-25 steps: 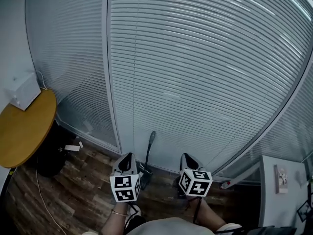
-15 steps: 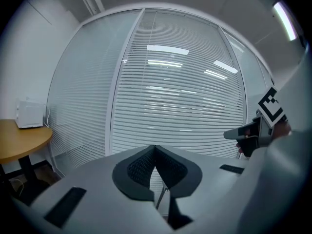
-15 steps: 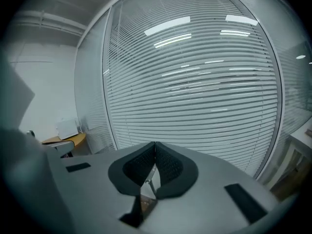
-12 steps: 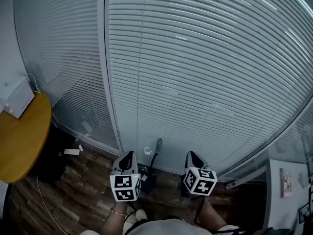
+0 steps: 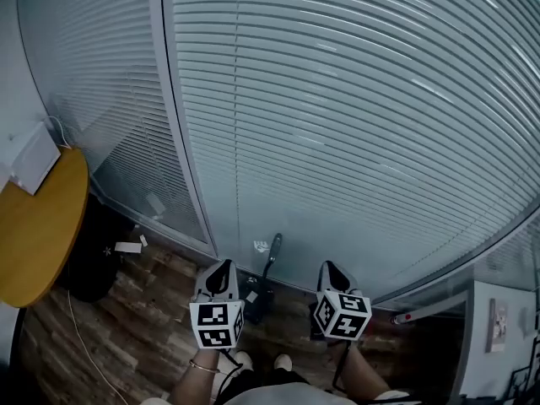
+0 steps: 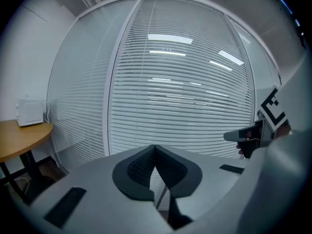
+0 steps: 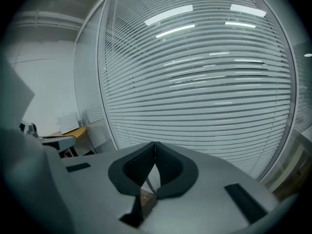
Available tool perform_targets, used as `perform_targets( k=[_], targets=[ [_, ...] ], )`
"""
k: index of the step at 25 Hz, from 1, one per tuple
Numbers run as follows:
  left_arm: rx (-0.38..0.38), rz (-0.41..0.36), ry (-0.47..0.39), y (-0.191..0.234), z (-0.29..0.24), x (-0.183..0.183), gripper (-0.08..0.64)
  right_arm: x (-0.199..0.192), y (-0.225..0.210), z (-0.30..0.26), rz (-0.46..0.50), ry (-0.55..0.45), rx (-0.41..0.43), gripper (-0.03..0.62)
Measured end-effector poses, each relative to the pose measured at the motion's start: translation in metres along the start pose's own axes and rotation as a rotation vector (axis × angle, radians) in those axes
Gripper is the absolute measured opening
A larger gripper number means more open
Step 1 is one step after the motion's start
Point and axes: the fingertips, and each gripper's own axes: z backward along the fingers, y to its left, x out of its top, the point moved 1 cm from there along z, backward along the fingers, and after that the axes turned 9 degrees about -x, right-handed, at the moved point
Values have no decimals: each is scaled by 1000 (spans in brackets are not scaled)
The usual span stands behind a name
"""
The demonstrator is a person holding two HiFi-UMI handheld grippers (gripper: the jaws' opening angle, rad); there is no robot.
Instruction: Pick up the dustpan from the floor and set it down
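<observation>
You hold both grippers low in front of you, side by side. Your left gripper has its jaws pressed together, with nothing in them. Your right gripper is the same, closed and empty. The dustpan sits on the wooden floor, between the two grippers and close by the wall of blinds. Its long handle stands up. A round yellow table is off to your left.

The left gripper and right gripper are held side by side, low before the body, pointing forward and slightly down. Each one's fingers are pressed together with nothing between them. Both forearms reach forward below.
</observation>
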Motion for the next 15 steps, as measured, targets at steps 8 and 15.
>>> perform_targets(
  k=[8,15],
  targets=[
    [-11,-6,49,5,-23,-35,17,-42,-12,-32,27,74,-14,32],
    [-13,-11,103,13,-44,-90,17,-96,-10,-64,98,127,-3,32]
  ],
)
